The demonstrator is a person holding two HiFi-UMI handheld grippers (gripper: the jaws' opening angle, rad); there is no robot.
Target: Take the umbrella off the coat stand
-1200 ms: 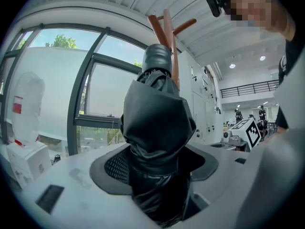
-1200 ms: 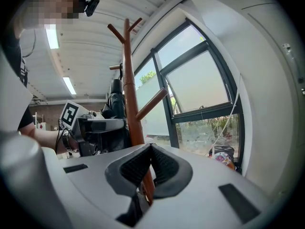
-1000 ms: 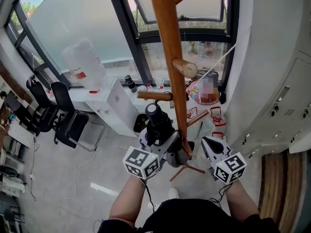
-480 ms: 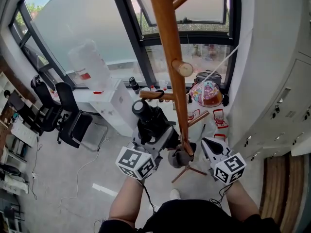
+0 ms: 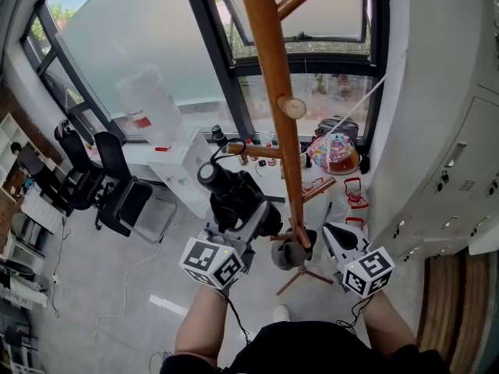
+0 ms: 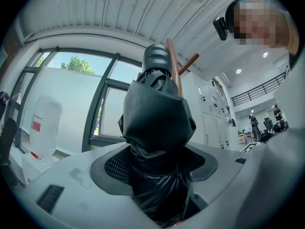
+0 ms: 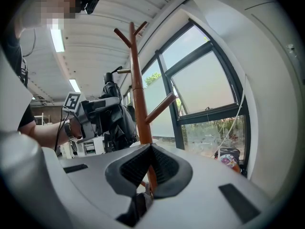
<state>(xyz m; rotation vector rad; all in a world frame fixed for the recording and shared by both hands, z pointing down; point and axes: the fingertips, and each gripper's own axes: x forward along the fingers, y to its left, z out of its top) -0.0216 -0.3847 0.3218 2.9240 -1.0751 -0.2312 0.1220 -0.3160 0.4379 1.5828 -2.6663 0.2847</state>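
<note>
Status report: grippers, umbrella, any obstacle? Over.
Left gripper shut on umbrella. Right gripper shut, empty, beside stand. Umbrella by peg tip; cannot tell if free.

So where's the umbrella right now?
In the head view, the black umbrella sits clamped in the left tool, just left of the coat stand pole and below its short horizontal peg.

Umbrella (image 5: 232, 197): black, folded compact, fabric bunched, clamped between the left gripper (image 5: 243, 223) fingers, capped end tilted up and far-left. Coat stand (image 5: 274, 92): brown wooden pole with angled pegs, upright, just right of the umbrella.
</note>
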